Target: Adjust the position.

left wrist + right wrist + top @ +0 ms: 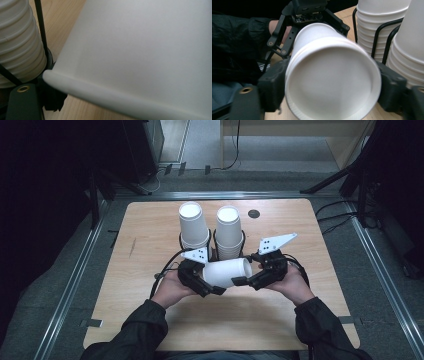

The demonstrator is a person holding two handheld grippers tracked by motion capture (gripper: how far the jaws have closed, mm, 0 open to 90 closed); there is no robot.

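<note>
A white paper cup [227, 271], lying on its side just in front of the black wire rack [214, 241] with its two inverted stacks of white paper cups [193, 225], spans both hands above the wooden tabletop [150, 230]. Left tool [202, 282]: jaws wide around the rim end, contact unclear. Right tool [245, 279]: jaws straddle the base, apparently gripping. Light, thin-walled and easily crushed, the cup is best held gently near its stiffer rim or base. Both hands are level, palms turned inward.

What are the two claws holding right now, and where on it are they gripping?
A white paper cup lying sideways above the table. The right claw clamps its bottom end from both sides; the left claw holds the rim end.
</note>
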